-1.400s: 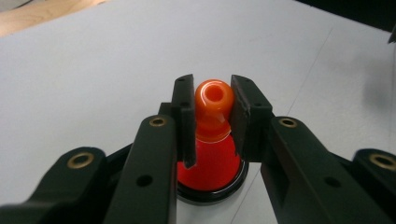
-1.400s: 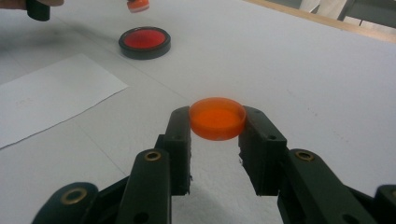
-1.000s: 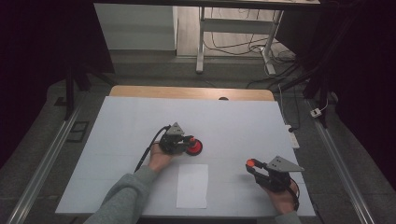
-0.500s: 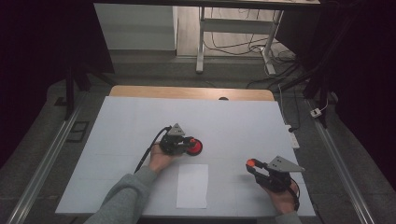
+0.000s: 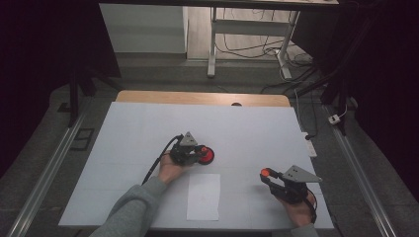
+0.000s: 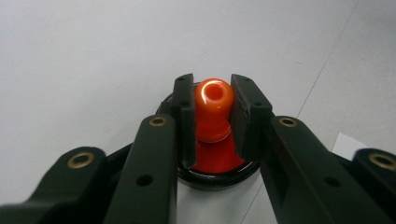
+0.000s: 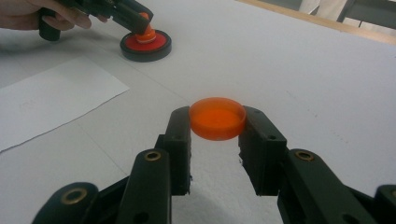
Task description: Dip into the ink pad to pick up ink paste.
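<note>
- Nothing has really moved since a second ago: both hands sit in the same spots, and the paper sheet (image 5: 203, 196) hasn't budged either.
- The left gripper (image 6: 212, 116) is clamped on the orange knob (image 6: 213, 109) of a red stamp-like disc (image 5: 206, 155) with a black rim, which sits flat on the white table (image 5: 247, 128) just above the paper.
- In the left gripper view the jaws cover both sides of the knob and most of the disc, so you only get the knob top and a slice of red base.
- The right gripper (image 7: 217, 123) is clamped on a small orange cap (image 7: 217, 117), held by its edges just off the table, well right of the paper.
- From the high view that cap is only a tiny orange dot (image 5: 265, 173), and I can't tell what's on its underside.
- The paper has a faint mark on it, too small to read.
- Forearms are cut off at the bottom edge.
</note>
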Motion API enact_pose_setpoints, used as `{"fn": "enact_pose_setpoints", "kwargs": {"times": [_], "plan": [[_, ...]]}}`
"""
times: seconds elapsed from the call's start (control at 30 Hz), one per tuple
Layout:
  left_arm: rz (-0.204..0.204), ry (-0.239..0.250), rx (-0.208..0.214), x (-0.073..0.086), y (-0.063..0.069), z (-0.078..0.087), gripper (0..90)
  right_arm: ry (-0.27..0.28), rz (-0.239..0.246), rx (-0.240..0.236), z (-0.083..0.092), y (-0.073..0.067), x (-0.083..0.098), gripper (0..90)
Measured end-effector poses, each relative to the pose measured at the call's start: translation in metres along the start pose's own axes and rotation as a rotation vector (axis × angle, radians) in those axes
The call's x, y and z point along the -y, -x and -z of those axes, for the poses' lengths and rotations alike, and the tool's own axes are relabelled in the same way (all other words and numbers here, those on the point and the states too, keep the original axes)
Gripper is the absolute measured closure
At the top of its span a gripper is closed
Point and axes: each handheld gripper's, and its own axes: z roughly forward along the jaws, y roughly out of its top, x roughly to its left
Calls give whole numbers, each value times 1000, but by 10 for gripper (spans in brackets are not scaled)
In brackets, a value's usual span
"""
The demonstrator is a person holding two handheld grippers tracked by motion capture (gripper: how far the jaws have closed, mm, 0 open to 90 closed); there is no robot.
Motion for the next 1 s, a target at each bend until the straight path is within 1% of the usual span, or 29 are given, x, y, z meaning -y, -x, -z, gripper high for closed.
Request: {"fn": "enact_pose_setpoints", "kwargs": {"times": [0.13, 0.27, 0.5, 0.63, 0.77, 1.0], "plan": [[-4, 4, -12, 1, 2, 0, 723, 1, 3, -1, 0, -1, 0, 646], [16, 14, -2, 2, 0, 0, 724, 7, 1, -1, 1, -1, -1, 646], [20, 21, -2, 3, 0, 0, 724, 4, -1, -1, 0, 0, 0, 646], [17, 22, -6, 3, 1, 0, 724, 5, 1, -2, 1, -1, 0, 646], [5, 20, -19, 3, 3, 0, 724, 0, 1, -1, 0, 0, 0, 646], [1, 19, -17, 3, 2, 0, 723, 2, 3, 2, 1, -1, -1, 645]]}}
